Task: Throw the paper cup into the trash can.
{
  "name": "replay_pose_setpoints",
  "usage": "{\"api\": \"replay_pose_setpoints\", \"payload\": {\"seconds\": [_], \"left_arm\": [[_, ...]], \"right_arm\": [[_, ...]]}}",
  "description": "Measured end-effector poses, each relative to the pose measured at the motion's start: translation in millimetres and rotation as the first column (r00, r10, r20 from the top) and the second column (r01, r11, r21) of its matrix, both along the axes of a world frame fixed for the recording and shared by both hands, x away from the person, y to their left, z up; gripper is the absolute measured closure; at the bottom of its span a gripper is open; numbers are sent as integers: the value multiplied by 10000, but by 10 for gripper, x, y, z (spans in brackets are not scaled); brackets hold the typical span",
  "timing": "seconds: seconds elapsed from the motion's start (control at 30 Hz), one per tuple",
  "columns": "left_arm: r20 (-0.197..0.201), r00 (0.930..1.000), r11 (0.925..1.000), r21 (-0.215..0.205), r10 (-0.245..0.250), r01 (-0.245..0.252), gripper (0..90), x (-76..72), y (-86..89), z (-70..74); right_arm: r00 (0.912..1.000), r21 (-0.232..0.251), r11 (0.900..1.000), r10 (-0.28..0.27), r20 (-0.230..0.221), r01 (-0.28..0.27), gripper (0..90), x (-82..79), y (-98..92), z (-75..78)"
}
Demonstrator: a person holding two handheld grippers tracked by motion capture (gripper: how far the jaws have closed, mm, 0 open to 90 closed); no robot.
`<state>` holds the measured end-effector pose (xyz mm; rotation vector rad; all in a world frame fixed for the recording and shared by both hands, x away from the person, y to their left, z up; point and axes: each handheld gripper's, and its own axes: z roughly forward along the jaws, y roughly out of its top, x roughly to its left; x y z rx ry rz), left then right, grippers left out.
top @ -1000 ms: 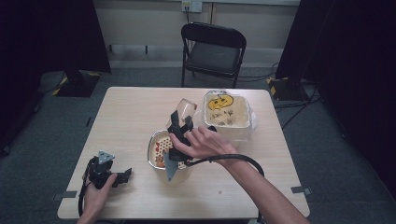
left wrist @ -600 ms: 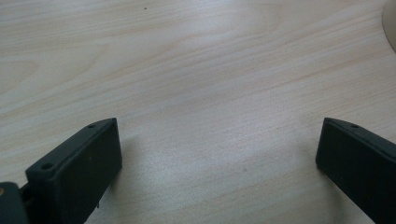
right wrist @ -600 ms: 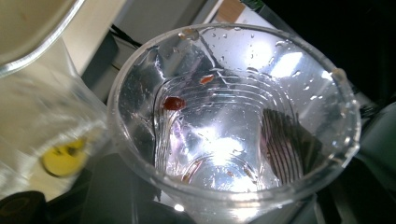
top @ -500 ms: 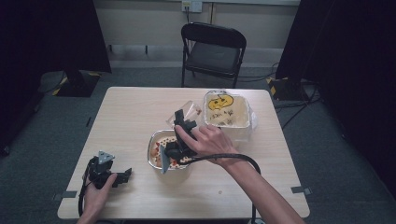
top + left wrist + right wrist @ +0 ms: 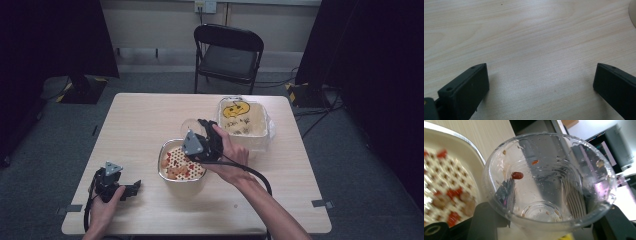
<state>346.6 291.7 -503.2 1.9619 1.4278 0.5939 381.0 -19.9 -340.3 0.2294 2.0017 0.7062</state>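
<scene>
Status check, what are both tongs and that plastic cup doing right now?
Left tongs open, idle on table. Right tongs shut on clear cup, nearly empty, beside strainer bowl. Nothing blocking.

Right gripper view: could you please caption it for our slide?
Clear plastic cup gripped between the jaws, nearly empty, one red bean stuck inside, beside a metal strainer bowl.

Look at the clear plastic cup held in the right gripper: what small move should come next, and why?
Probably a light shake or tap of the clear plastic cup, kept tipped over the perforated strainer tray. The right gripper holds it nearly empty, yet a red bean and small bits cling to its inner wall. The left gripper rests open on the table.
</scene>
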Motion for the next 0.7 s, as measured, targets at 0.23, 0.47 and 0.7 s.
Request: {"api": "replay_pose_setpoints", "payload": {"seconds": [0.23, 0.47, 0.7], "left_arm": [[1, 10000, 10000, 0, -1, 1, 0, 0, 0, 0], [-2, 10000, 10000, -7, -5, 5, 0, 0, 0, 0], [-4, 10000, 10000, -5, -6, 6, 0, 0, 0, 0]], "right_arm": [[9845, 2429, 9700, 366, -1714, 62, 438, 73, -89, 33], [9408, 4855, 8742, 1631, -2970, 17, 438, 153, -139, 54], [9084, 6230, 7821, 2500, -3350, 145, 435, 257, -245, 177]]}}
